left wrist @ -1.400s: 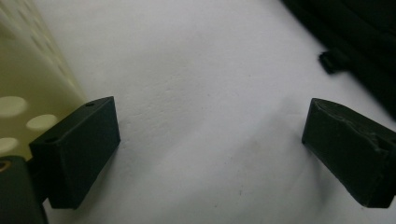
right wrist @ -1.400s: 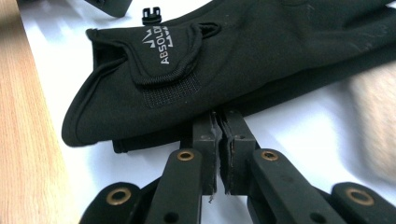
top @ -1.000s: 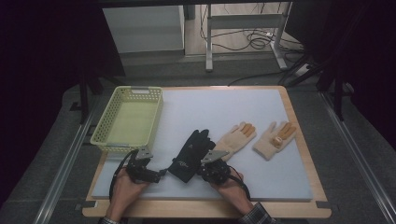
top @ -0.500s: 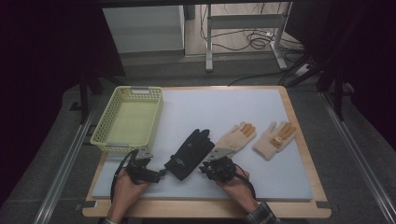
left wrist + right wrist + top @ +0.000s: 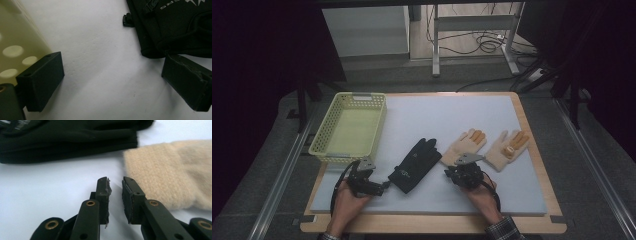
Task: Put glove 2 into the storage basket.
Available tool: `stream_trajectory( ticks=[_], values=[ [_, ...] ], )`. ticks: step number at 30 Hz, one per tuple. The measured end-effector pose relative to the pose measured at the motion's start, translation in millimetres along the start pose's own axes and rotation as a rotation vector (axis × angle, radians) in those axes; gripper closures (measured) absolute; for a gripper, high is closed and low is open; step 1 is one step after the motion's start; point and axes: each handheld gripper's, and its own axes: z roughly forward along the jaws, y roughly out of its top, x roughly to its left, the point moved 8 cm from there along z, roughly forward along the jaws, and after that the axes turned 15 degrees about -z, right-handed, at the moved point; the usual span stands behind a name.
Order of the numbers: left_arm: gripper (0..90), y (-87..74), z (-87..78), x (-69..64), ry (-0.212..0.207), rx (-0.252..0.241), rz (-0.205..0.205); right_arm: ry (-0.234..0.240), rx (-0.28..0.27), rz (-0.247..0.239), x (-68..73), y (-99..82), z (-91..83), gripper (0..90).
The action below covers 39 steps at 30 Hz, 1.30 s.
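A black glove (image 5: pixel 414 165) lies flat in the middle of the white mat (image 5: pixel 512 195), and its cuff fills the upper right of the left gripper view (image 5: pixel 175 25). My left gripper (image 5: pixel 382 186) rests on the mat just left of that cuff, jaws wide open (image 5: pixel 112 80) and empty. My right gripper (image 5: pixel 451 173) sits at the cuff of a beige glove (image 5: pixel 464 145). Its jaws (image 5: pixel 115 185) have just been closing to a narrow slit, with nothing between them. Ahead of them lie the black glove (image 5: pixel 67 140) and the beige cuff (image 5: pixel 170 170).
A pale green basket (image 5: pixel 379 122) stands at the mat's left, its wall close beside my left jaw (image 5: pixel 15 37). A second beige glove (image 5: pixel 508 149) lies right of the first. Beyond the table are metal legs and cables on the floor.
My right hand has slid to the right, away from the black glove's cuff to the beige glove's cuff. The left hand has stayed where it was.
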Motion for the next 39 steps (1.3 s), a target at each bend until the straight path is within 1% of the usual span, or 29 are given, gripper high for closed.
stream_trajectory(
  ticks=[3,6,11,14,15,17,20,22,24,26,27,28,32,35,37,38,39],
  values=[
    [4.2,0.0,-0.1,0.0,-0.002,0.0,-0.001,-0.018,0.004,0.015,-7.3,-5.4,-4.6,73.9],
    [3.9,0.0,-0.2,-0.3,-0.005,0.001,0.001,-0.02,0.0,0.032,-10.2,-10.5,-9.7,71.7],
    [3.8,-1.5,-2.3,-1.5,-0.015,0.001,0.002,-0.016,-0.006,0.026,-6.5,-15.8,-16.7,61.6],
    [2.3,-2.7,-5.4,-3.9,-0.045,0.016,-0.002,-0.008,-0.006,0.019,-5.4,-18.0,-18.9,52.2],
    [1.8,-2.6,-6.9,-5.2,-0.054,0.018,-0.002,0.004,-0.006,0.017,-4.3,-18.1,-19.0,48.6],
    [1.2,-1.2,-11.1,-8.5,-0.066,0.015,-0.006,0.016,-0.001,-0.005,-1.6,-17.8,-18.3,43.3],
    [0.8,3.0,-18.4,-16.2,-0.098,0.0,-0.019,0.002,0.012,-0.047,1.5,-17.6,-17.1,40.0],
    [0.4,6.8,-20.7,-22.8,-0.117,-0.002,-0.026,-0.003,0.013,-0.044,1.1,-17.8,-16.9,38.8],
    [0.0,11.4,-20.7,-30.6,-0.119,0.0,-0.015,-0.004,0.014,-0.043,1.0,-17.9,-16.9,37.9],
    [0.0,17.4,-18.8,-38.5,-0.106,0.01,0.006,-0.014,0.017,-0.042,0.7,-18.0,-16.7,35.3],
    [0.0,20.0,-17.6,-40.4,-0.102,0.012,0.018,-0.022,0.021,-0.036,0.4,-18.3,-16.6,33.6],
    [0.0,23.4,-15.7,-43.5,-0.094,0.014,0.022,-0.024,0.022,-0.033,0.2,-18.4,-16.6,33.0],
    [0.0,35.0,-5.3,-58.2,-0.106,0.029,0.021,-0.027,0.027,-0.026,0.0,-19.0,-16.8,31.0],
    [0.0,41.3,7.2,-67.9,-0.1,0.05,0.038,-0.026,0.029,-0.025,0.4,-19.3,-16.9,29.6],
    [0.0,45.4,15.4,-74.2,-0.113,0.056,0.041,-0.026,0.03,-0.025,0.5,-19.4,-16.9,28.9],
    [0.0,47.5,19.3,-76.7,-0.113,0.058,0.039,-0.026,0.03,-0.025,0.6,-19.4,-16.9,28.8],
    [0.0,49.4,23.3,-78.6,-0.103,0.06,0.04,-0.026,0.029,-0.024,0.7,-19.3,-16.8,28.7]
  ],
)
